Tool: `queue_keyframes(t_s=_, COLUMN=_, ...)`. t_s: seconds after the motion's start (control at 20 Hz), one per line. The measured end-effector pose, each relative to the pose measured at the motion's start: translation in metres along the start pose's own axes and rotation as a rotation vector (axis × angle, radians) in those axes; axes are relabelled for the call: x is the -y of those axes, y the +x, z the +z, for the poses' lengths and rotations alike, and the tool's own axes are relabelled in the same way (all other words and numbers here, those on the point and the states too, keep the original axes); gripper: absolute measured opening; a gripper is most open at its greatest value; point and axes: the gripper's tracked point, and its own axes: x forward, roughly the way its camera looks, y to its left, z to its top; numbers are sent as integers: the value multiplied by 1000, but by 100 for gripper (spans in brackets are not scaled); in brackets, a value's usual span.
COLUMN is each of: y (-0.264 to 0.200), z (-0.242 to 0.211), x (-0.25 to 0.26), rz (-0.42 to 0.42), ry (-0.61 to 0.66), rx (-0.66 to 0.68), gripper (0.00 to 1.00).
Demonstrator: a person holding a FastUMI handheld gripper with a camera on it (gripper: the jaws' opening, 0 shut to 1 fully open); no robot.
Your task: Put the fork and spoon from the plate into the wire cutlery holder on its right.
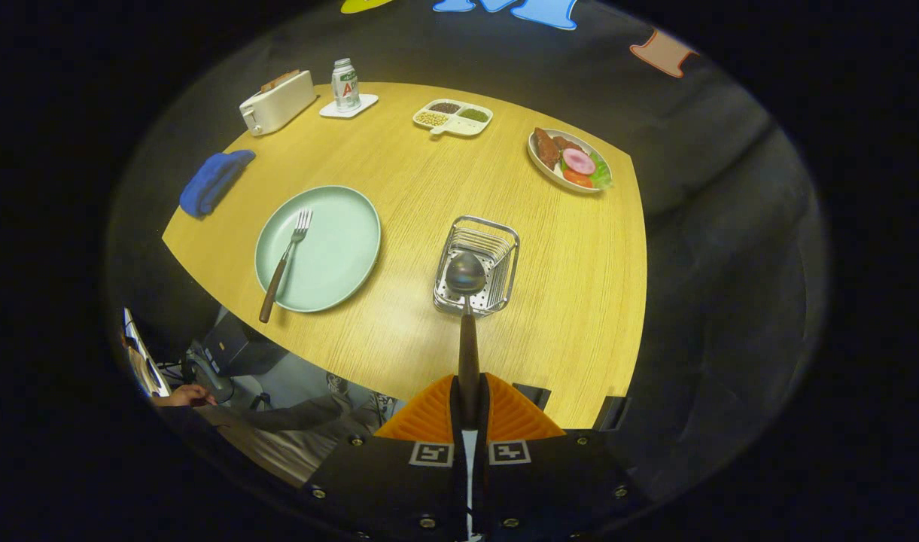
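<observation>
The gripper (468, 410) is holding the spoon (467, 316) by its dark handle, both fingers (429, 418) pressing in on it, so the handle's lower end is hidden between them. The spoon's rounded metal bowl is hanging over the wire cutlery holder (504, 248), covering part of its perforated floor; whether it is touching the holder is hard to tell. The holder, a shiny rectangular basket of thin wires, is sitting at 3 o'clock of the plate (339, 248), which is smooth, round and pale green. The fork (286, 263) is lying on the plate, tines toward 12 o'clock, its brown handle sticking out over the rim at 7 o'clock. The wood-grain desk (564, 301) is partly cut off behind the fingers. Beyond the plate, a folded blue cloth (214, 181), a white toaster (277, 102), a bottle (345, 85) on a coaster, a divided snack tray (453, 117) and an oval food dish (570, 160) are sitting well apart. Below the desk edge, a person's hand (184, 394) is showing dimly.
</observation>
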Motion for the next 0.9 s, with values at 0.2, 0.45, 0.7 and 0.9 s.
queue_keyframes(t_s=0.2, y=12, z=5, x=1, rz=18, ry=14, rx=-39, gripper=3)
queue_keyframes(t_s=0.45, y=28, z=20, x=0, rz=27, ry=37, rx=-106, gripper=3)
queue_keyframes(t_s=0.7, y=31, z=31, x=-4, rz=59, ry=52, rx=-106, gripper=10)
queue_keyframes(t_s=0.9, y=26, z=39, x=3, rz=48, ry=68, rx=-77, gripper=13)
